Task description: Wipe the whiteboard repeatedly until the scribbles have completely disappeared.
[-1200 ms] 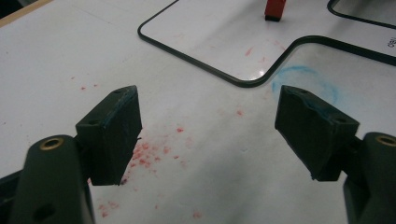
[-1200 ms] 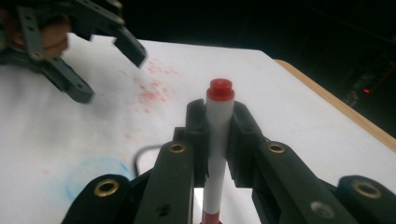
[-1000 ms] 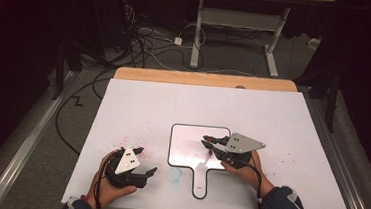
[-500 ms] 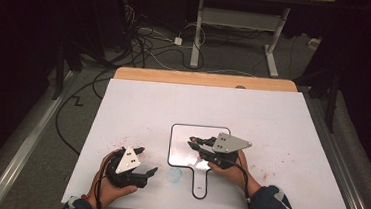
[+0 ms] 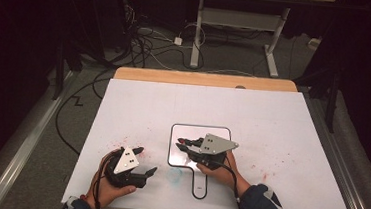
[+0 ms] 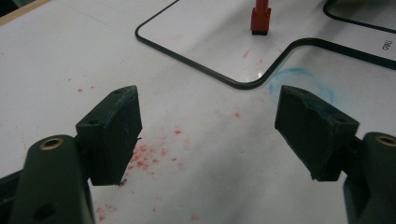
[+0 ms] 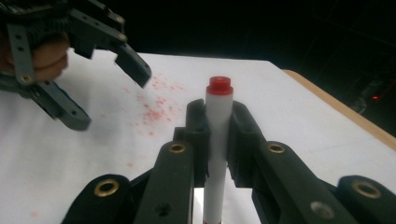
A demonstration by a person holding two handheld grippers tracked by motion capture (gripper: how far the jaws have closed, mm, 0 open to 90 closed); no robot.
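**Marker clamped over the board**

We see a white worktop speckled with red marks, and on it a small whiteboard with a dark rim and a handle pointing toward the person. A faint blue smudge lies on the worktop just beside the board's corner. Our right tool reaches over the board from its right side; its jaws are clamped on a white marker with a red end, held upright between them in the right gripper view. Our left tool rests near the worktop's front edge, left of the board, jaws wide apart with nothing between them.
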